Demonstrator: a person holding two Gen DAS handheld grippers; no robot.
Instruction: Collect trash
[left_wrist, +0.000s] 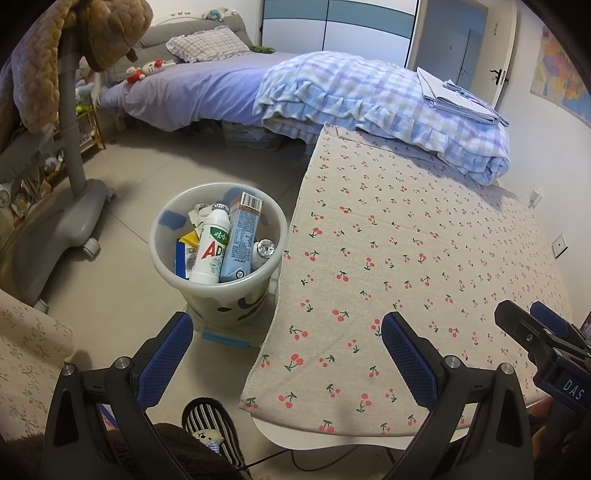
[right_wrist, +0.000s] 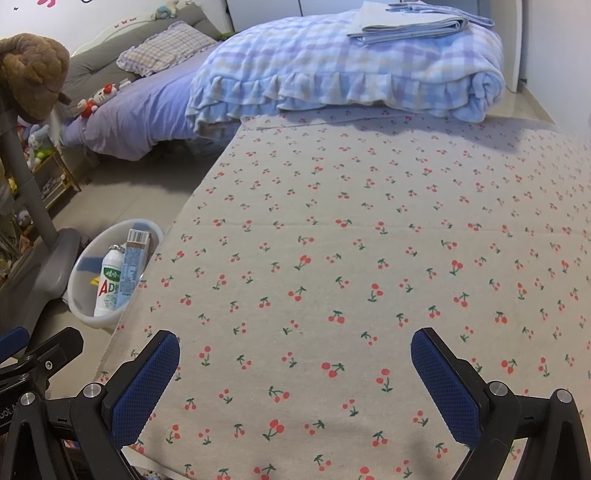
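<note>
A translucent white trash bin (left_wrist: 166, 258) stands on the floor beside the table's left edge. Inside it lie a white AD bottle (left_wrist: 210, 251), a light blue carton (left_wrist: 240, 236), a foil-capped bottle (left_wrist: 266, 248) and several wrappers. My left gripper (left_wrist: 286, 332) is open and empty, hovering over the table's left edge just in front of the bin. My right gripper (right_wrist: 295, 354) is open and empty above the cherry-print tablecloth (right_wrist: 351, 240); its tip (left_wrist: 532, 328) shows at the right of the left wrist view. The bin (right_wrist: 83, 295) also appears at the left of the right wrist view.
A folded checked blanket (right_wrist: 351, 74) with folded cloths (right_wrist: 406, 22) on top lies at the table's far side. A bed (left_wrist: 177, 88) with a pillow and plush toys stands behind. A grey chair base (left_wrist: 70, 214) on castors stands left of the bin. A striped slipper (left_wrist: 210, 424) rests on the floor.
</note>
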